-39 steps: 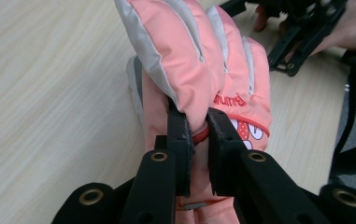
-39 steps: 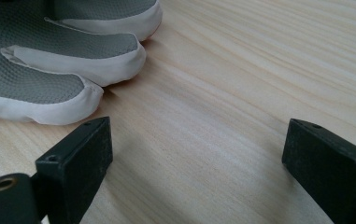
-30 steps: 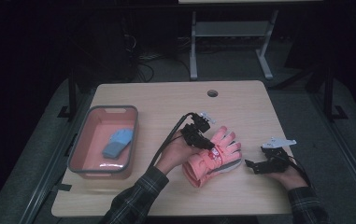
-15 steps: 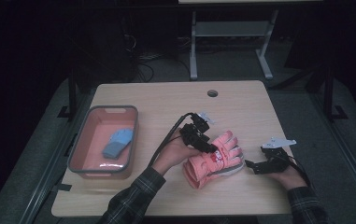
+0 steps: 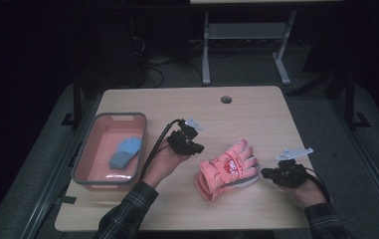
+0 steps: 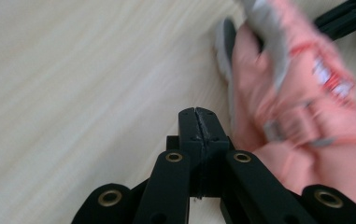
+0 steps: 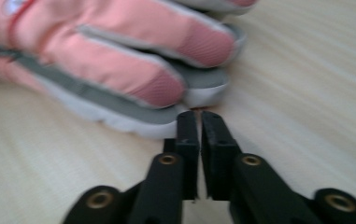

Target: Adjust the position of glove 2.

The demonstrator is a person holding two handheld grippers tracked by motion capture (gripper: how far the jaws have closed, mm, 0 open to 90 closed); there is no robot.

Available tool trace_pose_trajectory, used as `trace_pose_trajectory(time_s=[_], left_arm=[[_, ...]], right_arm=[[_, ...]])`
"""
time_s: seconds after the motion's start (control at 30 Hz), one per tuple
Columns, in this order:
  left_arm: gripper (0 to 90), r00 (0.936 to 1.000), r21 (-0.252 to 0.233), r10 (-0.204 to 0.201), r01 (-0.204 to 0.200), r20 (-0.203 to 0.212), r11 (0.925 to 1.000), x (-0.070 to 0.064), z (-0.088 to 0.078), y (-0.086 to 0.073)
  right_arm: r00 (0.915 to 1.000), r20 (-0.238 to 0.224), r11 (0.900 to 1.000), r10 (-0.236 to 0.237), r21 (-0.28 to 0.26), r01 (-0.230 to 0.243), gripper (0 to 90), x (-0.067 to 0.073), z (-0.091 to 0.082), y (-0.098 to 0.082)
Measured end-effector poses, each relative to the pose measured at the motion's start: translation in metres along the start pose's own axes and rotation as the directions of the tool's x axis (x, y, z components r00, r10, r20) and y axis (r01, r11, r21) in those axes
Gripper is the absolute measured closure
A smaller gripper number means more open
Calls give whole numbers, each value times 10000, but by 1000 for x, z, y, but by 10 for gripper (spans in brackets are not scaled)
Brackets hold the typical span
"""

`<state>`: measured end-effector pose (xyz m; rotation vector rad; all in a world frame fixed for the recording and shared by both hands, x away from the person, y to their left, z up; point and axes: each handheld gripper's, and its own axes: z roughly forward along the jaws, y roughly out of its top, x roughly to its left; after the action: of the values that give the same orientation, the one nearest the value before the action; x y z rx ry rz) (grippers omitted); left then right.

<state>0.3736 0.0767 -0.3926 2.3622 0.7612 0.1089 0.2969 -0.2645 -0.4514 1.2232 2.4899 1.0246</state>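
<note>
Pink glove (image 5: pixel 227 169): flat on the table (image 5: pixel 256 109), between your grippers. Left gripper (image 5: pixel 197 148): just beside its cuff, jaws just closed, pressed together, empty. Right gripper (image 5: pixel 264 174): at its fingertips, jaws just closed, nothing pinched.

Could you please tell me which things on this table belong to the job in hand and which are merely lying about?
In the job:
- pink padded winter glove
- left gripper, shut
- right gripper, shut

Lying about:
- pink plastic tub with grey rim
- blue folded cloth inside the tub
</note>
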Motion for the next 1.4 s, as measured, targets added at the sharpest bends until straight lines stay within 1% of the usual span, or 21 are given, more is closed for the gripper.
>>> trace_pose_trajectory(time_s=[0.07, 0.1, 0.17, 0.23, 0.3, 0.33, 0.43, 0.6, 0.77, 0.8, 0.97, 1.07, 1.1, 1.13, 1.17, 1.2, 1.23, 1.27, 1.33, 1.37, 1.4], left_arm=[[897, 9999, -19, -100, 100, 128, 9999, 1, 6, -8], [897, 9993, -56, -163, 165, 346, 9998, 1, 10, -13], [897, 9988, 12, -102, 102, 483, 9999, 0, 15, -20], [897, 9976, 141, -78, 69, 691, 9999, -1, 17, -25], [897, 9968, 206, 11, -28, 805, 9998, -3, 18, -28], [897, 9962, 92, -133, 126, 860, 9999, -5, 19, -31], [897, 9937, 239, -58, 31, 1120, 9997, -8, 18, -39], [897, 9899, 172, -188, 165, 1407, 9997, -10, 14, -50], [897, 9881, 167, -290, 268, 1512, 9995, -15, 9, -61], [897, 9884, 189, -212, 186, 1505, 9996, -16, 6, -64], [897, 9878, 103, -299, 287, 1526, 9995, -24, -2, -75], [897, 9911, 55, -284, 279, 1304, 9996, -25, -6, -78], [897, 9925, -15, -318, 322, 1180, 9995, -24, -7, -78], [896, 9936, -2, -255, 257, 1103, 9997, -22, -8, -78], [896, 9940, -84, -361, 371, 1029, 9993, -20, -9, -78], [894, 9941, -173, -410, 430, 1002, 9989, -19, -10, -77], [881, 9944, -217, -519, 541, 921, 9983, -18, -10, -77], [861, 9961, -147, -348, 361, 805, 9992, -15, -12, -76], [812, 9963, -317, -582, 603, 632, 9977, -12, -13, -76], [785, 9974, -255, -491, 505, 524, 9984, -9, -15, -76], [766, 9972, -341, -585, 601, 469, 9976, -7, -16, -75]], right_arm=[[9997, -220, 9999, -127, 62, 129, 897, 5, -1, -1], [9993, -349, 9998, -163, 116, 167, 898, 9, -2, -2], [9973, -664, 9992, -317, 236, 333, 898, 17, -1, -3], [9945, -813, 9964, -664, 472, 703, 898, 25, 4, -2], [9917, -980, 9946, -828, 536, 883, 898, 30, 9, 0], [9910, -1022, 9943, -863, 541, 922, 897, 31, 10, 1], [9886, -1134, 9933, -993, 471, 1052, 897, 34, 16, 5], [9870, -1022, 9908, -1238, 424, 1287, 898, 34, 24, 13], [9859, -1125, 9913, -1242, 287, 1282, 898, 34, 33, 21], [9855, -1139, 9913, -1254, 264, 1292, 898, 35, 35, 23], [9817, -1294, 9899, -1395, 68, 1416, 898, 37, 44, 30], [9793, -1394, 9888, -1470, 62, 1493, 898, 37, 44, 32], [9774, -1460, 9879, -1528, 43, 1551, 897, 36, 42, 32], [9787, -1507, 9900, -1394, 6, 1411, 898, 37, 39, 32], [9773, -1542, 9892, -1454, -49, 1464, 897, 36, 38, 32], [9767, -1710, 9914, -1299, -60, 1308, 897, 35, 34, 32], [9752, -1748, 9907, -1359, -121, 1358, 898, 34, 32, 33], [9760, -1770, 9919, -1268, -126, 1266, 898, 34, 29, 33], [9759, -1780, 9919, -1262, -345, 1220, 898, 32, 21, 36], [9773, -1747, 9927, -1194, -392, 1143, 898, 32, 19, 37], [9768, -1729, 9915, -1264, -532, 1189, 898, 31, 16, 39]])
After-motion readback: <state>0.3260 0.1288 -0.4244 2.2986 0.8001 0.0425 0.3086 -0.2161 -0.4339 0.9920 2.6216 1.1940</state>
